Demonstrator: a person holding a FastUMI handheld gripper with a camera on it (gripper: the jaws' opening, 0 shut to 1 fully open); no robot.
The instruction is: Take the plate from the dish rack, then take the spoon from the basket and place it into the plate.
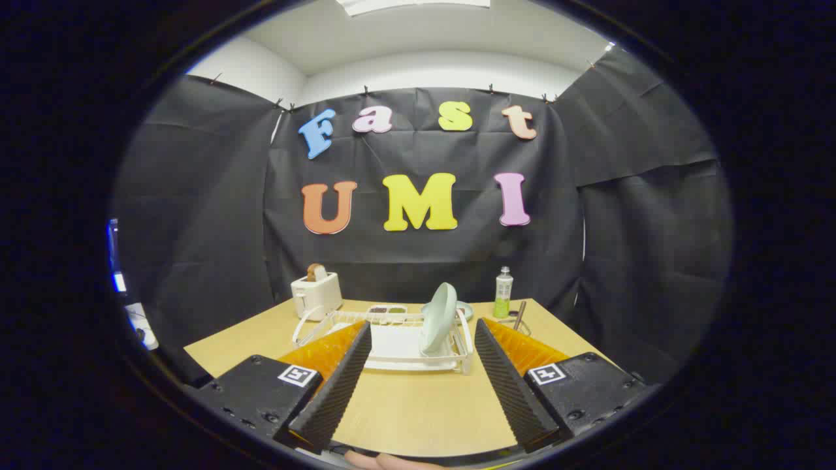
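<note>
- The gripper (423,365) hangs above the near part of the counter (405,411), its fingers spread wide with nothing between them but bare wood; it has hold of nothing
- The fingers point straight at the dish rack (398,343), which sits just ahead of them and between their tips, so the line-up looks made for a straight approach to the first step
- The plate (437,318) stands on edge in the rack's right half, leaning a little, its pale rim turned partly toward the gripper; held upright by the rack's wires, it offers an edge to pinch rather than a flat face
- My guess is that the task has not begun: the plate is in the rack and the spoon untouched
- The spoon (519,316) looks to be the dark handle standing up from a low wire basket (514,324) beyond the right finger; the basket is small and hard to make out
- Just beside it stands a bottle (503,292) with a green label, near enough to be knocked on the later reach
- Behind the rack lie a small divided tray (386,310) and a second pale dish (465,307), partly hidden by the plate
- A white toaster (316,295) with a slice in its slot stands at the far left corner
- The counter is light wood, matte and bare in front; black cloth walls close it in on three sides under a white ceiling
</note>
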